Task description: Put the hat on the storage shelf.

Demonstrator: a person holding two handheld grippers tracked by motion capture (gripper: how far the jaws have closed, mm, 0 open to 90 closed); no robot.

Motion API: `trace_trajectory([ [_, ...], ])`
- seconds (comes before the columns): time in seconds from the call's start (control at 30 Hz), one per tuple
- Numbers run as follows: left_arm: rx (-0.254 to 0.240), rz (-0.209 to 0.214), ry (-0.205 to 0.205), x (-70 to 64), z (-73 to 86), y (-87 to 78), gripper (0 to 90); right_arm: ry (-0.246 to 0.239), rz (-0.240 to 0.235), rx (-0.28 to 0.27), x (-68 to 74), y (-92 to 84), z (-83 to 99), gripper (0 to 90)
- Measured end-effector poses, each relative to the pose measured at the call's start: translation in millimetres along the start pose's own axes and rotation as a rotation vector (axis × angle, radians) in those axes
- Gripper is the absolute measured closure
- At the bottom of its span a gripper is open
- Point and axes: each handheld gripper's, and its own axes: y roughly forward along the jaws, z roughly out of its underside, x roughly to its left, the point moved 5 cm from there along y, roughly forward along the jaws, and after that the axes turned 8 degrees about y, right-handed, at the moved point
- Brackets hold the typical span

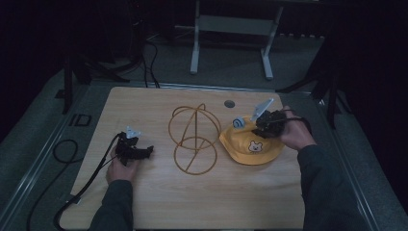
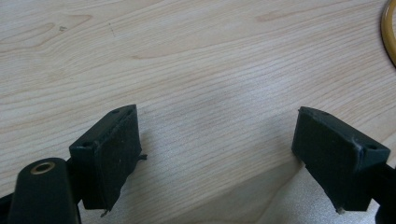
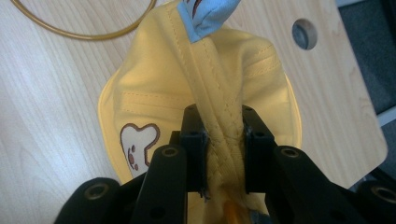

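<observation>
Yellow cloth hat [image 3: 205,93] lies on the desk [image 1: 159,202], right of the wire stand [image 1: 195,139]. Right gripper [image 3: 223,140] clamps a crown fold. Judged soft, light, limp: grip seams or brim. Left gripper [image 2: 215,154] rests released, empty.

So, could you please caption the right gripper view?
Right gripper pinching the yellow hat's crown fabric above the table.
</observation>
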Motion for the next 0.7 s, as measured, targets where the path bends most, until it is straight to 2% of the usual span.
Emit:
trace_trajectory([
  [0.13,0.000,0.000,0.000,0.0,0.0,0.0,15.2,-0.016,0.004,-0.024,-0.2,-12.3,-5.2,75.3],
  [0.37,0.000,0.000,0.001,0.1,0.0,0.0,15.2,-0.067,0.011,-0.016,4.1,-31.9,-12.2,75.3],
  [0.7,0.001,0.000,0.001,0.0,0.0,-0.1,15.2,-0.089,-0.007,-0.030,5.2,-56.8,-15.2,75.3],
])
